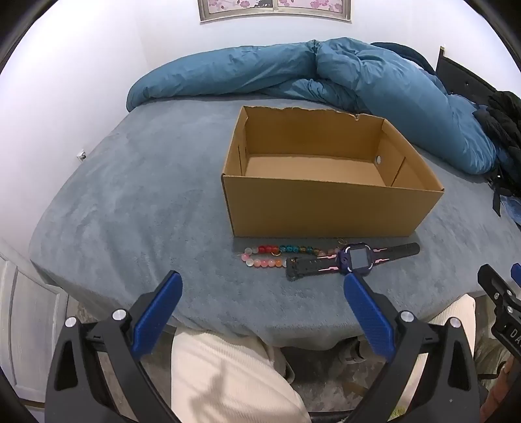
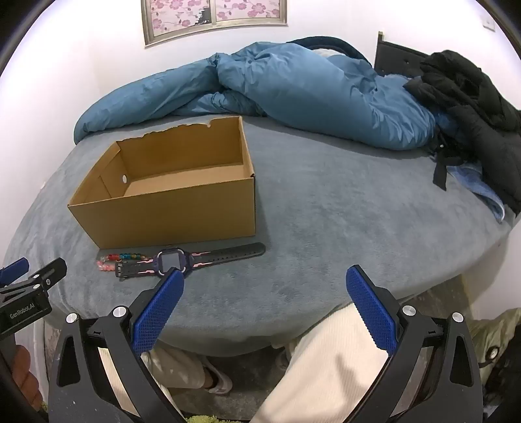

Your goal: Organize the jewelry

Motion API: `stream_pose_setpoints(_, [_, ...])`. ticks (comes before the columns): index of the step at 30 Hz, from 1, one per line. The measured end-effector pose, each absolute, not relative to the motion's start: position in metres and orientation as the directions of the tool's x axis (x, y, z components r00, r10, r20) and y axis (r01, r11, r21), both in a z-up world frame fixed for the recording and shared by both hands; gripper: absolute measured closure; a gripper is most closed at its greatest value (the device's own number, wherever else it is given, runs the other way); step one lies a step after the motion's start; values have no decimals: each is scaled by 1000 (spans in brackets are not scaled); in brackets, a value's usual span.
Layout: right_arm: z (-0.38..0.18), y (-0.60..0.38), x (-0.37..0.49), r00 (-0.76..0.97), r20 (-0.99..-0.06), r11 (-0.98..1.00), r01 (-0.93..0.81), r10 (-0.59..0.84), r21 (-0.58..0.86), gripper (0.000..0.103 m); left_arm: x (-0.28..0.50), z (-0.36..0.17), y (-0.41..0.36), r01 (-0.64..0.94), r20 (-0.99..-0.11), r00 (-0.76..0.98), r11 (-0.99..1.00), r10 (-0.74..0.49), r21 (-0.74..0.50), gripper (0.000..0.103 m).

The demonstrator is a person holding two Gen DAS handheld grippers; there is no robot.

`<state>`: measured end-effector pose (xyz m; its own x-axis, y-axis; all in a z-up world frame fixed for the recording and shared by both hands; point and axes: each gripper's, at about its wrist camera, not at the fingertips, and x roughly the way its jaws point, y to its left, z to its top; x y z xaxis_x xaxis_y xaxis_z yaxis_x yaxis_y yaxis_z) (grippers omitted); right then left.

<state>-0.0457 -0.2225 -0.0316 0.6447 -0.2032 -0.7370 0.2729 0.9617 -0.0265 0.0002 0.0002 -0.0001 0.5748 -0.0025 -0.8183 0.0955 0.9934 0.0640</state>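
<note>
Grey-blue plush bedcover [image 1: 146, 201] spreads across a bed against a white wall, with an open brown cardboard box [image 1: 325, 208] as the landmark on it. Behind the box lies a crumpled teal duvet [image 1: 325, 71], and above that hangs a framed blossom picture [image 2: 215, 16]. Just in front of the box rest a string of coloured round beads [image 1: 276, 253] and a black-strapped watch with a purple square face [image 1: 353, 258], touching each other. Only the right wrist view shows fully the black jacket [image 2: 469, 107] far right of the box; what seems a headboard is dim. Left gripper [image 1: 262, 279] and right gripper [image 2: 265, 276] hover before the box, fingers spread wide, holding nothing
</note>
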Motion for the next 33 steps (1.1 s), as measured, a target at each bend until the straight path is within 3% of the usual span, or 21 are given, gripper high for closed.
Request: stream_pose_setpoints(33, [-30, -218, -47, 651, -734, 966, 258, -194, -27, 7, 2, 0, 2, 90, -817, 577, 994, -6, 57, 6])
